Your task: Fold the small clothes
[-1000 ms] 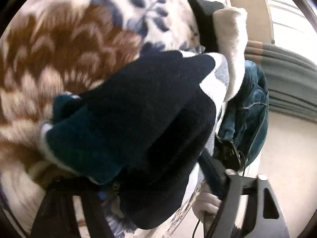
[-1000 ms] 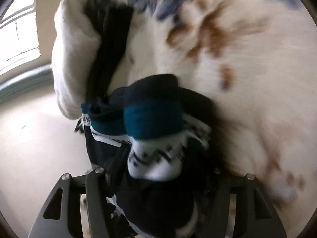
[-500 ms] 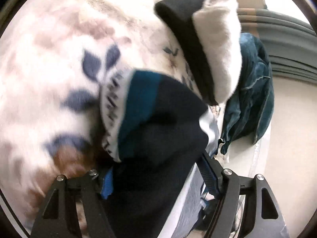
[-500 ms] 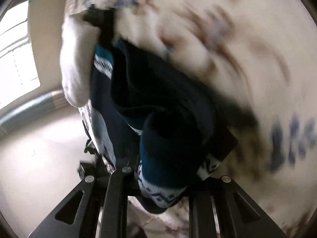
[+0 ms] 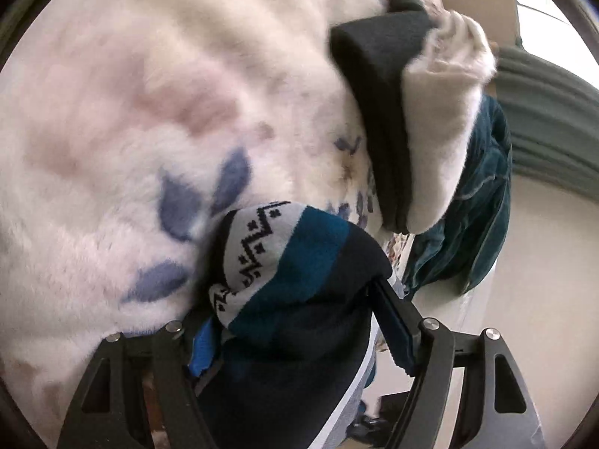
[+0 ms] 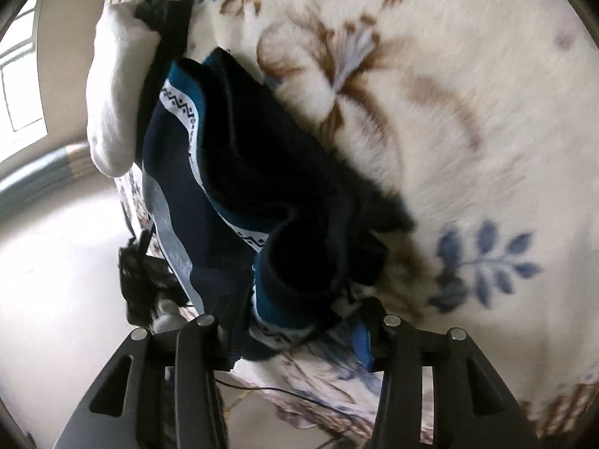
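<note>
Navy sweater [image 5: 299, 321] [image 6: 239, 172] with teal and white zigzag bands, bunched on the floral fleece blanket.

Floral blanket [image 5: 149, 119] under sweater [image 5: 299, 280]

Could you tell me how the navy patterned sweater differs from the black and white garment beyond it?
The navy sweater carries teal bands and a zigzag trim; the black and white garment is plain. The sweater sits bunched between both grippers' jaws; the other lies untouched, already folded. Both rest on the floral blanket.
</note>
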`<state>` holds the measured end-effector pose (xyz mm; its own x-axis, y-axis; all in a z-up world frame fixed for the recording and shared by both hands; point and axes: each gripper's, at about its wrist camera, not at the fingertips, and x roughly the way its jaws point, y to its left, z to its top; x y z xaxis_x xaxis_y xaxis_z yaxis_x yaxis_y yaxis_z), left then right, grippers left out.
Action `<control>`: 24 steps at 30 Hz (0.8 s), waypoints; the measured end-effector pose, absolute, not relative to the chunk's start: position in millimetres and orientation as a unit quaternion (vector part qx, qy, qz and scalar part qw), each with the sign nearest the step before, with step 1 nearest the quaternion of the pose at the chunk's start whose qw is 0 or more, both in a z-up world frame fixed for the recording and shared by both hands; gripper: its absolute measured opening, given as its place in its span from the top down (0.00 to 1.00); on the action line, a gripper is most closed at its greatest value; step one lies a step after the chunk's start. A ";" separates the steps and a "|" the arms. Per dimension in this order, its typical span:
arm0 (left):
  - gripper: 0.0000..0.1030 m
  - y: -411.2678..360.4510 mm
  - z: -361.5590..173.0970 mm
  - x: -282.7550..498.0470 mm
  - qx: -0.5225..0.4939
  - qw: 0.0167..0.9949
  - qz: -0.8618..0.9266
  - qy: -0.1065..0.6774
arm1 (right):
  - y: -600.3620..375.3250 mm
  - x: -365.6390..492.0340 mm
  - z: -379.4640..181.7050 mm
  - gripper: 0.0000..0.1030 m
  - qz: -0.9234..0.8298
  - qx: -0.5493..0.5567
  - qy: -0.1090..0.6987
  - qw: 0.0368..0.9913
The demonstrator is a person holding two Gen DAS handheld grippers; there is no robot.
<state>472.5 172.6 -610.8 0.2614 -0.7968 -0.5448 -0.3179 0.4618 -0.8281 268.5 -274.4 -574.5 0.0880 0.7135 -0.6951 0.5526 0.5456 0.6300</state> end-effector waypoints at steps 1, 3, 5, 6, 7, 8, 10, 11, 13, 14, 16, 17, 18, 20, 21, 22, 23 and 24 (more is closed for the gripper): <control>0.30 169.7 -603.6 473.6 -0.463 0.640 -0.200 0.579 | -279.2 268.3 -569.0 0.53 0.071 0.462 0.673 0.574; 0.30 168.0 -593.9 471.5 -0.427 0.656 -0.210 0.586 | -288.2 270.2 -558.1 0.53 0.070 0.442 0.672 0.590; 0.29 172.1 -586.8 462.9 -0.417 0.659 -0.207 0.591 | -287.8 285.6 -545.2 0.53 0.070 0.413 0.672 0.610; 0.29 175.1 -581.0 457.2 -0.417 0.662 -0.201 0.590 | -280.0 297.4 -542.5 0.50 0.070 0.403 0.672 0.617; 0.29 177.6 -574.5 451.2 -0.416 0.665 -0.191 0.590 | -278.2 308.3 -536.8 0.47 0.070 0.383 0.671 0.631; 0.29 179.5 -567.0 443.9 -0.412 0.671 -0.183 0.589 | -276.2 319.0 -532.6 0.46 0.068 0.364 0.672 0.642; 0.29 187.9 -547.3 423.2 -0.394 0.694 -0.157 0.582 | -277.9 334.8 -524.1 0.46 0.069 0.351 0.662 0.658; 0.29 190.5 -540.1 414.9 -0.382 0.706 -0.149 0.577 | -275.0 344.8 -519.5 0.45 0.073 0.351 0.656 0.664; 0.27 192.9 -526.2 393.8 -0.322 0.742 -0.097 0.579 | -273.5 366.3 -508.8 0.46 0.074 0.339 0.639 0.687; 0.27 195.1 -529.0 388.1 -0.299 0.751 -0.079 0.584 | -272.7 374.9 -506.8 0.45 0.075 0.332 0.633 0.696; 0.26 193.5 -543.9 371.3 -0.236 0.760 -0.025 0.605 | -264.4 401.5 -512.1 0.45 0.073 0.305 0.632 0.708; 0.26 192.9 -557.3 366.7 -0.223 0.752 -0.009 0.620 | -249.6 418.1 -516.7 0.45 0.073 0.300 0.634 0.709; 0.26 191.6 -572.7 363.3 -0.216 0.741 0.004 0.636 | -244.7 427.7 -523.4 0.45 0.083 0.297 0.638 0.706; 0.27 188.9 -595.7 359.5 -0.206 0.732 0.029 0.649 | -233.6 442.1 -534.5 0.48 0.100 0.278 0.648 0.702; 0.26 185.3 -601.5 359.2 -0.194 0.739 0.032 0.645 | -227.2 447.6 -533.9 0.80 0.105 0.264 0.640 0.714; 0.18 182.0 -604.8 360.6 -0.186 0.743 0.033 0.642 | -220.8 451.9 -530.1 0.95 0.101 0.246 0.630 0.730; 0.04 176.9 -608.8 364.7 -0.185 0.741 0.030 0.644 | -215.6 455.5 -524.4 0.95 0.095 0.224 0.624 0.742; 0.00 173.5 -612.2 368.5 -0.190 0.739 0.022 0.646 | -213.8 456.8 -520.8 0.95 0.094 0.218 0.619 0.748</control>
